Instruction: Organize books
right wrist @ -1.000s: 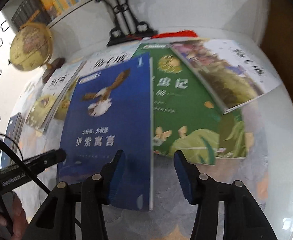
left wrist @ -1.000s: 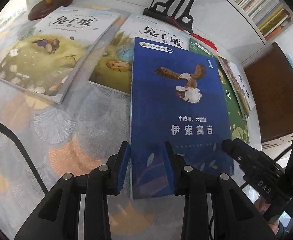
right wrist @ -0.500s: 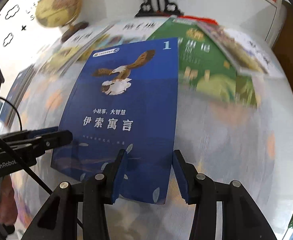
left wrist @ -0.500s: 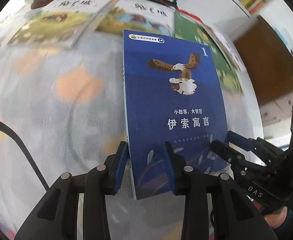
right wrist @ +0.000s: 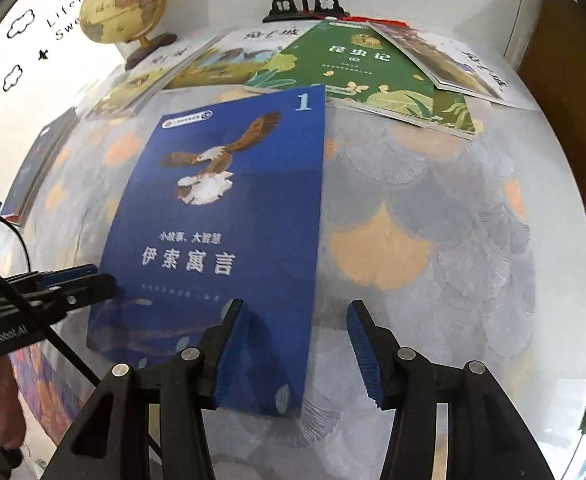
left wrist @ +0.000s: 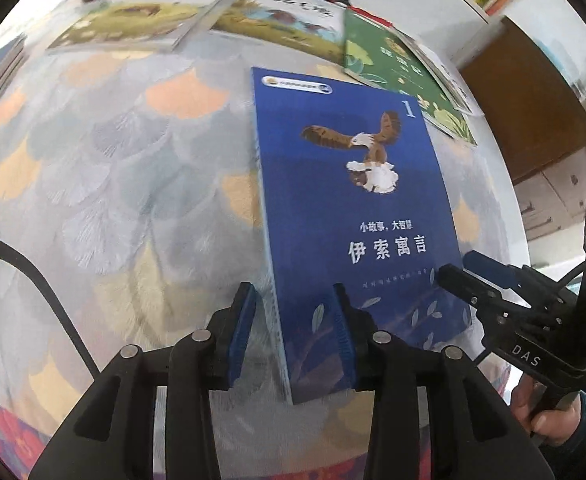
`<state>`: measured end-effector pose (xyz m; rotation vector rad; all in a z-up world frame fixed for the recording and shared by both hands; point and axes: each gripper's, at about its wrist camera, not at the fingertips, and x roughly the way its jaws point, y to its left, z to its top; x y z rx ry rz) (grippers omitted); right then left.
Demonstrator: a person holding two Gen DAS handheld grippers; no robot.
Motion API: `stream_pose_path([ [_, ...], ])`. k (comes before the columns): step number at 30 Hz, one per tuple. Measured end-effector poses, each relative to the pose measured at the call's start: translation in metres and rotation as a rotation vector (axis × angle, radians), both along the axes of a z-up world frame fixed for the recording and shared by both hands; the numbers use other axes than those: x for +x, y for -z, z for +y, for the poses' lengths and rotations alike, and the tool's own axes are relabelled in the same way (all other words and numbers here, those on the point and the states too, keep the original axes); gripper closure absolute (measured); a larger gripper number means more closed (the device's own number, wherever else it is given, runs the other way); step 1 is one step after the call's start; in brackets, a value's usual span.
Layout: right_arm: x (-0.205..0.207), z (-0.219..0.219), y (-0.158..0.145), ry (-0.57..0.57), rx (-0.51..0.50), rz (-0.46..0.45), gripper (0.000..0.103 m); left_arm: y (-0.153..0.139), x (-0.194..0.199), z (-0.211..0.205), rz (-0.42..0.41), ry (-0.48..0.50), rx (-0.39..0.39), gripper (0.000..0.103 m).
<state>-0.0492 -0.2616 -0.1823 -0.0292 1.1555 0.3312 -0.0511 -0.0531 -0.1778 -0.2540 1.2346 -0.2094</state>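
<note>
**Blue fable book straddled at both near corners, gripped by neither gripper**

The blue book (left wrist: 357, 184) appears to lie flat on the leaf-patterned tablecloth (right wrist: 433, 208), apart from the green book (right wrist: 357, 64) and the picture books (left wrist: 141, 16) behind it. Its spine edge is straddled by the left gripper (left wrist: 293, 292), whose jaws have just been opening, and a gap is seen beside the outer pad. Its right edge is straddled by the right gripper (right wrist: 297, 306), which is also released, with the outer pad well clear. With nothing clamped, the book could be left behind or skewed if a lift is attempted. If a pad is dragged over the glossy cover, the cover may be creased.
</note>
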Motion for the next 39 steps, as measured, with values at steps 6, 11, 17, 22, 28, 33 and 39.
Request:
stream_pose_path([
  [6, -0.005, 0.018, 0.001, -0.009, 0.023, -0.019, 0.05, -0.001, 0.001, -0.021, -0.032, 0.06, 0.095, 0.062],
  [11, -0.004, 0.017, 0.004, 0.01, 0.054, -0.029, 0.049, -0.025, -0.007, -0.001, -0.067, 0.018, -0.079, 0.062],
  [17, -0.006, 0.001, 0.004, 0.067, 0.165, -0.02, 0.047, -0.053, -0.016, -0.004, -0.169, 0.037, -0.245, 0.063],
  [22, -0.006, 0.001, 0.004, 0.084, 0.181, -0.015, 0.046, -0.007, -0.006, -0.008, -0.048, -0.02, -0.199, 0.074],
  [28, -0.003, 0.0, 0.003, 0.094, 0.217, 0.027, 0.038, -0.002, -0.002, 0.003, 0.014, -0.096, -0.382, 0.074],
  [33, 0.004, -0.014, 0.004, 0.143, 0.339, 0.116, 0.038, -0.027, -0.004, 0.0, -0.045, -0.092, -0.421, 0.074],
  [39, 0.006, -0.018, 0.007, 0.165, 0.435, 0.18, 0.038, -0.012, 0.001, 0.001, 0.039, -0.098, -0.531, 0.074],
])
